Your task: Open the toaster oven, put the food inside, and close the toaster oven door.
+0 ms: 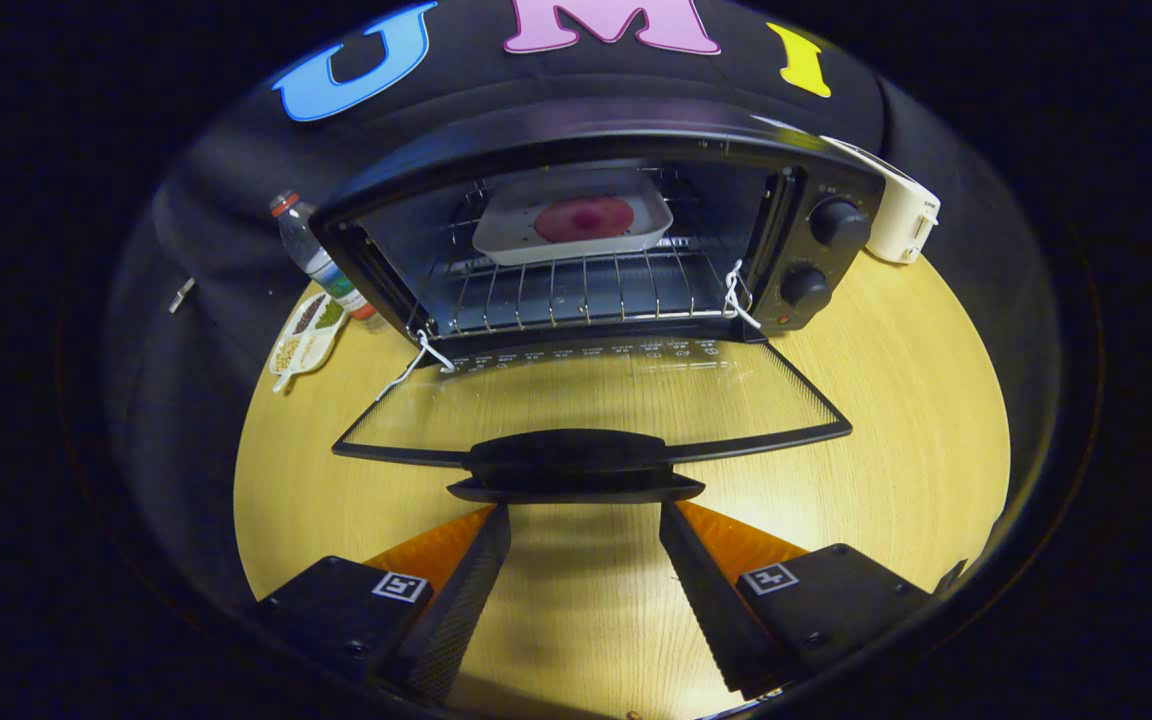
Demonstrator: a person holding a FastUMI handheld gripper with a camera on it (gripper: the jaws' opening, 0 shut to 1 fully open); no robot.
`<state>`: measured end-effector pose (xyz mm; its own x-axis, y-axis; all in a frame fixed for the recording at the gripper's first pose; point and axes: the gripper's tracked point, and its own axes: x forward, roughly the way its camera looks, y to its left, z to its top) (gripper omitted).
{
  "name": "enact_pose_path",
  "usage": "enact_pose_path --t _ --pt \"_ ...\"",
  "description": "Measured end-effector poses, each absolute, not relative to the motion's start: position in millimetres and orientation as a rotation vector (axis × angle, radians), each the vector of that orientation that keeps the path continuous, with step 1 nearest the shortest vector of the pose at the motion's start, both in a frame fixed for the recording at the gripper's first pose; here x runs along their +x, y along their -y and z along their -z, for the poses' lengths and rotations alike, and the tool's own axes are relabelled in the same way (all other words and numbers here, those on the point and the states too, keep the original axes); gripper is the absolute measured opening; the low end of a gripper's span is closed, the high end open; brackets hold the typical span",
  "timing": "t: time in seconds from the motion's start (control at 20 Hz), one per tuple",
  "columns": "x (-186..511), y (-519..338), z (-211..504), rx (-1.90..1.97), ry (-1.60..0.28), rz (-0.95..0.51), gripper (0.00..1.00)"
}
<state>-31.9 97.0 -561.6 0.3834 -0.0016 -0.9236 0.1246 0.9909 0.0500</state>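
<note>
A black toaster oven stands on the round wooden table with its glass door folded down flat toward me. On the wire rack inside rests a white tray holding a round red piece of food. The door's black handle lies just ahead of my fingertips. My gripper is open, its two fingers spread wide just below the handle, with nothing between them but bare table.
A plastic water bottle and a leaf-shaped dish of grains sit left of the oven. A white appliance stands behind its right side. Two knobs are on the oven's right panel.
</note>
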Motion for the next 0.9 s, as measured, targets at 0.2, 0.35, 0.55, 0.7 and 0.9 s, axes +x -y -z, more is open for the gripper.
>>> enact_pose_path --t 0.2,0.35,0.55,0.7,0.9 --pt "-8.0 -102.3 522.3 0.141 -1.029 0.053 0.98" --pt "-2.6 -102.5 503.2 0.152 -0.952 0.041 0.99" --pt "-12.9 -100.1 495.9 0.133 -0.946 0.016 0.99" --pt "-4.5 -99.0 473.2 0.165 -0.873 -0.014 0.99" --pt "21.6 -56.1 401.7 0.125 -0.696 -0.001 0.99"
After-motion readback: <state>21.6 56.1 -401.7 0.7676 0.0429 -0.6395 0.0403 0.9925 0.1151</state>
